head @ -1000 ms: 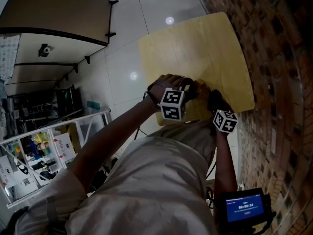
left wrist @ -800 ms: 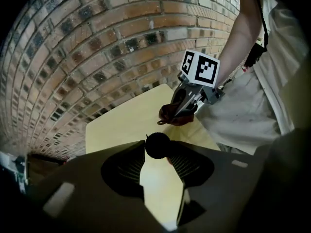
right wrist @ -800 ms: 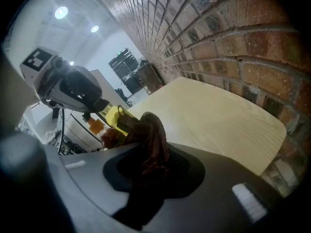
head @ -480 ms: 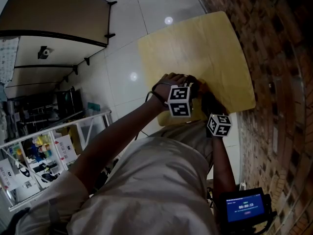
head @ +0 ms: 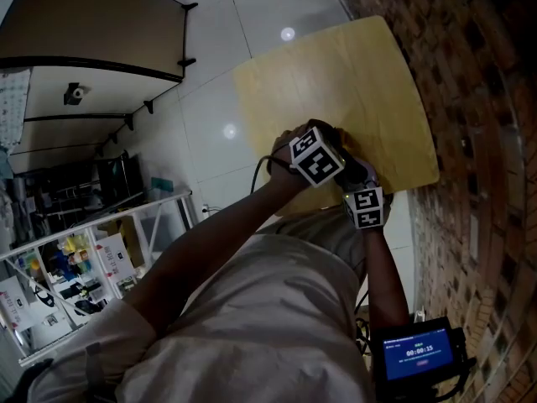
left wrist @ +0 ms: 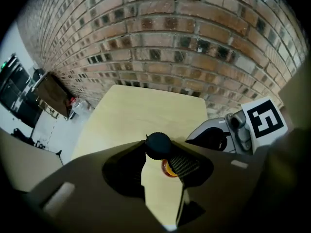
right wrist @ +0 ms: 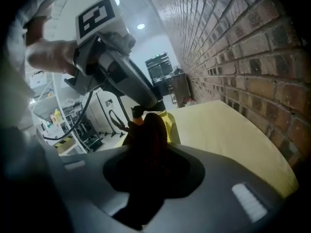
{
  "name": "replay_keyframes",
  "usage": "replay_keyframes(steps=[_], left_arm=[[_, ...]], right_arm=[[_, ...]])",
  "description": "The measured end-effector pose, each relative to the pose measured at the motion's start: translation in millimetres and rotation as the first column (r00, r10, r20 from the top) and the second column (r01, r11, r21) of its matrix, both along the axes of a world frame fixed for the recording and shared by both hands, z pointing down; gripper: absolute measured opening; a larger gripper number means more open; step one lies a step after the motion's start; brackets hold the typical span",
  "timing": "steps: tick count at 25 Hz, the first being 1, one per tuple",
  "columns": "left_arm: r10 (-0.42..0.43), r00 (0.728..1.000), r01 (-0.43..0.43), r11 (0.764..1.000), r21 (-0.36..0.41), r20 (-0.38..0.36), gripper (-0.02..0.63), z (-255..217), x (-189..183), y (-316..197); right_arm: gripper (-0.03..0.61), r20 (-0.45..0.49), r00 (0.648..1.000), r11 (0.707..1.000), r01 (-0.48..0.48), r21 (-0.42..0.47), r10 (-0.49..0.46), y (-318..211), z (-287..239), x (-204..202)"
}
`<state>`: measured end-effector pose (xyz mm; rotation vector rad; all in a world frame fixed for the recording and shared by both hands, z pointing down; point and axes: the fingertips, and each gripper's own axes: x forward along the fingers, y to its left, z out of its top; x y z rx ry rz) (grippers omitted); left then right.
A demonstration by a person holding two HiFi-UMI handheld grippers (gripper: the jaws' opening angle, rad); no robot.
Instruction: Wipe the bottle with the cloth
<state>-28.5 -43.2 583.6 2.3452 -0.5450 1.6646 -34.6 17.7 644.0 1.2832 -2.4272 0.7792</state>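
Head view: the left gripper (head: 329,151) has swung in beside the right gripper (head: 359,187) over the surface's (head: 336,74) near edge, so wiping is probably starting.

Left gripper view: its jaws pinch the bottle (left wrist: 166,167) just under the black cap (left wrist: 158,144).

Only the right gripper view shows the dark cloth (right wrist: 150,135), clamped in the right gripper and touching the bottle just ahead.

Beneath and ahead of the left tool (left wrist: 163,169), pale yellow desk (left wrist: 146,115), backed by brick wall (left wrist: 170,33). Left of the tool, glossy tiled floor (head: 210,99), brown tabletop (head: 92,23), cluttered white shelf rack (head: 75,259). Behind it, small blue-lit screen (head: 417,355).
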Motion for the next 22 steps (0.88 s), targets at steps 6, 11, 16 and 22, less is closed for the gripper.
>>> replay_keyframes(steps=[6,11,16,22], left_arm=[[-0.040,0.999,0.039,0.999,-0.008,-0.020,0.173,-3,0,-5],[-0.095,0.994,0.095,0.995,-0.010,-0.048,0.173,-7,-3,-10],[-0.104,0.993,0.103,0.995,-0.015,-0.061,0.173,-18,-2,-5],[-0.109,0.992,0.110,0.994,0.008,-0.066,0.173,-21,-3,-2]], right_arm=[[0.083,-0.020,1.000,0.996,0.001,-0.089,-0.003,-25,14,12],[0.083,-0.050,0.997,0.985,0.048,-0.165,-0.057,-35,34,11],[0.083,-0.088,0.993,0.943,0.040,-0.331,-0.073,-31,66,11],[0.084,-0.007,1.000,0.853,-0.007,-0.522,0.004,-35,85,16]])
